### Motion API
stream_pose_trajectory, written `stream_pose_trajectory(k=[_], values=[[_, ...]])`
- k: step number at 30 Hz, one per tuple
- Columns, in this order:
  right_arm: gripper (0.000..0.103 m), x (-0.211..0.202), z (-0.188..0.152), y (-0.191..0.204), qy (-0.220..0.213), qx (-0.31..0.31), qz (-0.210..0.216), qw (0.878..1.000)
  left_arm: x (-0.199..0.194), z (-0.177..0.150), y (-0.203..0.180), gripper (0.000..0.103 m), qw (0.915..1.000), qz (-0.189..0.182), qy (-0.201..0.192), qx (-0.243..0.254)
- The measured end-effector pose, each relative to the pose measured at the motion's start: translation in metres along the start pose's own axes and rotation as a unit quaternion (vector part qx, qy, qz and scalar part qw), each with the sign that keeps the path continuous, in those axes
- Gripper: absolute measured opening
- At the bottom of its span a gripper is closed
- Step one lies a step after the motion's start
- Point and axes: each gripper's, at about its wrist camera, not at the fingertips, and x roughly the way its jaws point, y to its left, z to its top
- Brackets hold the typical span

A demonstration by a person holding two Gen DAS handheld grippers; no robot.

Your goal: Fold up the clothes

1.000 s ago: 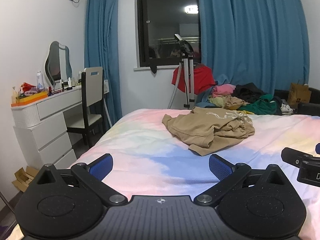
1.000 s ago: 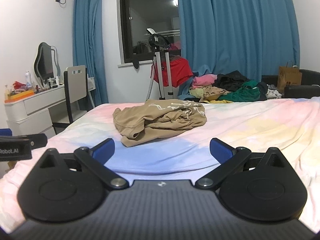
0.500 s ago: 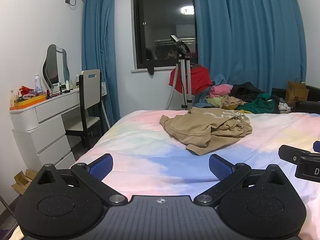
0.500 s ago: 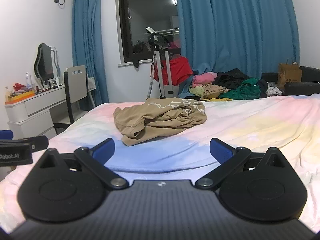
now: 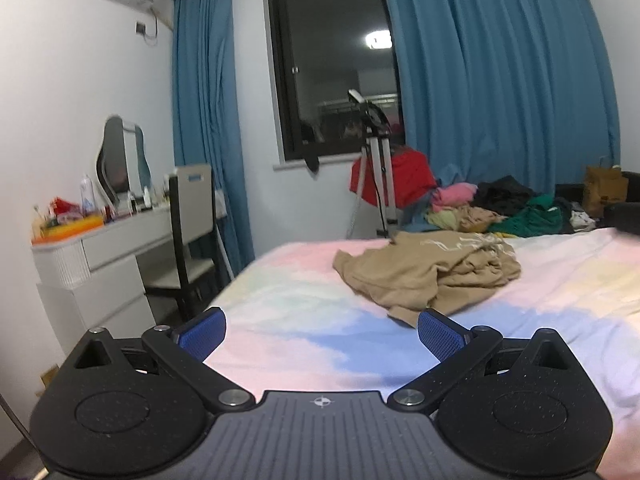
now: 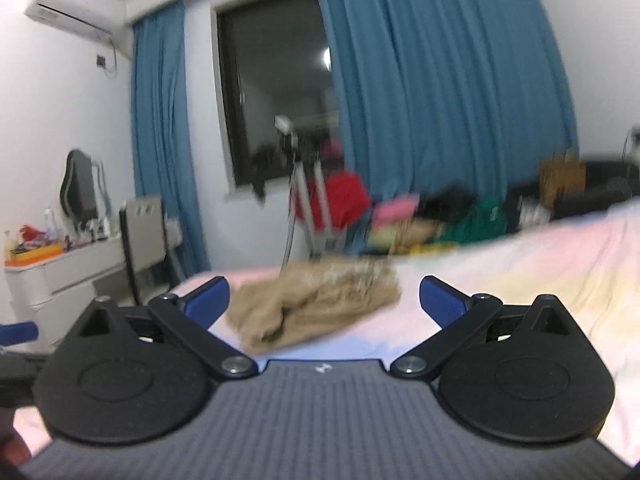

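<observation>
So basically nothing's folded yet: the left gripper point(image 5: 322, 330) and the right gripper point(image 6: 324, 300) both hang over the near end of the pastel tie-dye bed sheet point(image 5: 288, 320) with their blue-padded jaws spread wide and nothing in them. The crumpled tan cotton garment point(image 5: 428, 276) sits in a heap further up the bed, well ahead of both, so I'd say the whole job of spreading and folding is still left. As for containers, the only one I can spot is a brown paper bag point(image 5: 604, 190) way back by the blue curtains point(image 5: 500, 80), past the loose pile of coloured clothes point(image 5: 500, 208), and I can't tell what's in it.
</observation>
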Motion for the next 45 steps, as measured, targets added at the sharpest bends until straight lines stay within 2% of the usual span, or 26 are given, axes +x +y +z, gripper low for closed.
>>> stream_pose_trajectory(k=[2,3,6,8,11,14,17,21,26,27,28,29,31,32,33,36,38,45], values=[[0.103,-0.008,0.003,0.003,-0.025,-0.011,-0.021,0.999,0.006,-0.001,-0.006,0.103,1.0000,-0.006,-0.002,0.004],[0.103,-0.009,0.004,0.001,-0.024,-0.006,-0.026,0.999,0.011,-0.002,-0.011,0.103,0.9999,-0.014,0.002,0.008],[0.103,-0.003,0.008,-0.011,0.017,0.029,-0.015,0.999,0.032,-0.004,-0.026,0.103,0.9984,-0.039,0.030,0.030],[0.103,0.002,0.006,-0.021,0.043,0.051,-0.004,0.998,0.055,-0.008,-0.038,0.103,0.9954,-0.049,0.058,0.059],[0.103,0.003,0.003,-0.028,0.050,0.067,-0.017,0.996,0.094,-0.014,-0.053,0.103,0.9914,-0.041,0.084,0.092],[0.103,0.007,0.000,-0.038,0.054,0.091,-0.022,0.994,0.138,-0.016,-0.059,0.103,0.9900,-0.045,0.104,0.084],[0.103,0.016,-0.006,-0.046,0.064,0.108,-0.024,0.992,0.184,-0.014,-0.071,0.103,0.9858,-0.069,0.126,0.086],[0.103,0.032,-0.019,-0.056,0.085,0.118,-0.028,0.989,0.235,-0.009,-0.089,0.102,0.9838,-0.063,0.117,0.120],[0.103,0.066,-0.036,-0.068,0.106,0.131,-0.029,0.985,0.281,-0.004,-0.102,0.098,0.9827,-0.064,0.131,0.115],[0.103,0.073,-0.039,-0.069,0.108,0.129,-0.028,0.985,0.289,-0.004,-0.104,0.090,0.9816,-0.067,0.136,0.115],[0.103,0.080,-0.042,-0.069,0.108,0.124,-0.029,0.986,0.294,-0.004,-0.106,0.075,0.9813,-0.071,0.136,0.117],[0.103,0.086,-0.046,-0.070,0.109,0.123,-0.030,0.986,0.298,-0.004,-0.107,0.068,0.9812,-0.074,0.132,0.119],[0.103,0.093,-0.054,-0.071,0.113,0.125,-0.031,0.985,0.301,0.000,-0.104,0.038,0.9839,-0.084,0.120,0.103],[0.103,0.097,-0.058,-0.072,0.114,0.126,-0.031,0.985,0.301,0.004,-0.100,0.027,0.9853,-0.090,0.115,0.088],[0.103,0.100,-0.060,-0.072,0.115,0.124,-0.031,0.985,0.300,0.008,-0.096,0.008,0.9864,-0.096,0.112,0.073],[0.103,0.101,-0.063,-0.073,0.115,0.119,-0.030,0.986,0.288,0.022,-0.081,0.008,0.9879,-0.117,0.096,0.034],[0.103,0.098,-0.062,-0.073,0.108,0.118,-0.029,0.987,0.269,0.033,-0.075,0.008,0.9893,-0.120,0.075,0.035],[0.103,0.078,-0.056,-0.062,0.078,0.093,-0.026,0.992,0.169,0.058,-0.045,0.006,0.9854,-0.168,0.021,0.018]])
